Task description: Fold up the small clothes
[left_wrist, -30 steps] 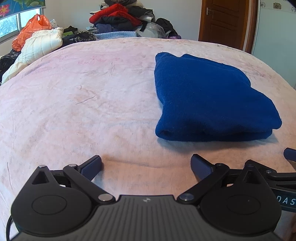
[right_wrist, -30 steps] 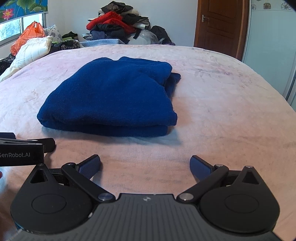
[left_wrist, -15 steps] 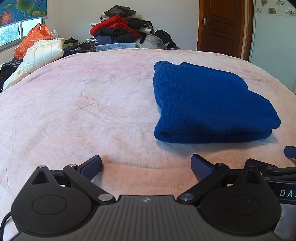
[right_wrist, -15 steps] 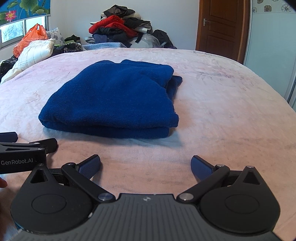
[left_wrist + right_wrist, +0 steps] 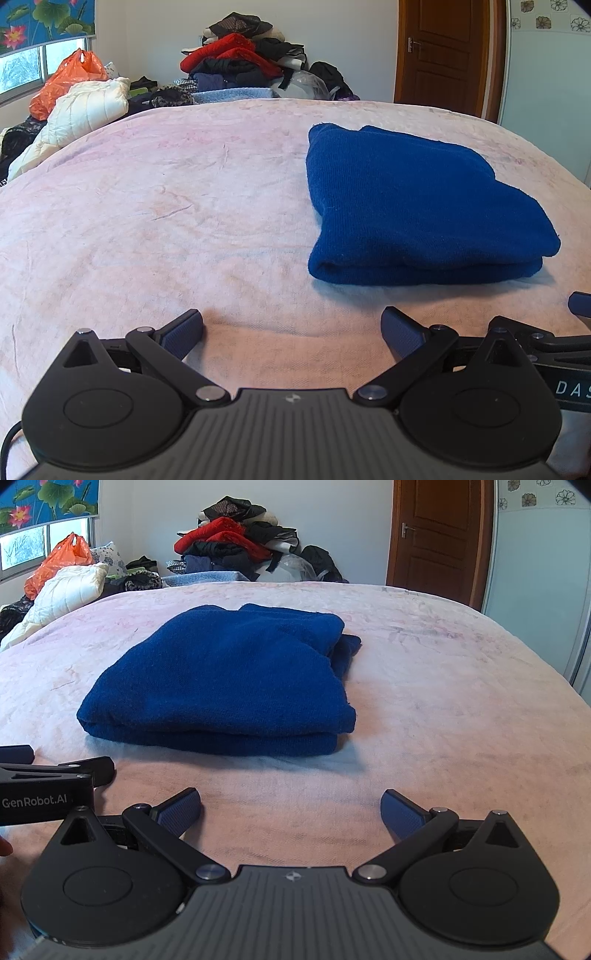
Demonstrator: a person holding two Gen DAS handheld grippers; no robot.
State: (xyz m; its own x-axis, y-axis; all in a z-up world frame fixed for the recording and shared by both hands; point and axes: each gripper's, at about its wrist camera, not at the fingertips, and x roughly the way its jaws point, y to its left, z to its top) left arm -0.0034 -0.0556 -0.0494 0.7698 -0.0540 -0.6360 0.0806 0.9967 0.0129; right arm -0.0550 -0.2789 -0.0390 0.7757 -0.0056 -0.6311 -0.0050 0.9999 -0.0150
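Note:
A folded dark blue garment (image 5: 413,210) lies flat on the pink bed cover (image 5: 166,221), ahead and to the right in the left wrist view. It also shows in the right wrist view (image 5: 229,679), ahead and slightly left. My left gripper (image 5: 291,334) is open and empty, held low over the cover, short of the garment. My right gripper (image 5: 291,812) is open and empty, also short of the garment's near folded edge. The two grippers sit side by side; the left one shows at the right wrist view's left edge (image 5: 48,786).
A heap of clothes (image 5: 251,70) is piled at the far end of the bed. A white quilted jacket (image 5: 77,118) and an orange plastic bag (image 5: 66,85) lie at the far left. A wooden door (image 5: 443,55) stands at the back right.
Both views have tilted up a little, so more of the far wall and door shows. The garment lies as before and both grippers stay open.

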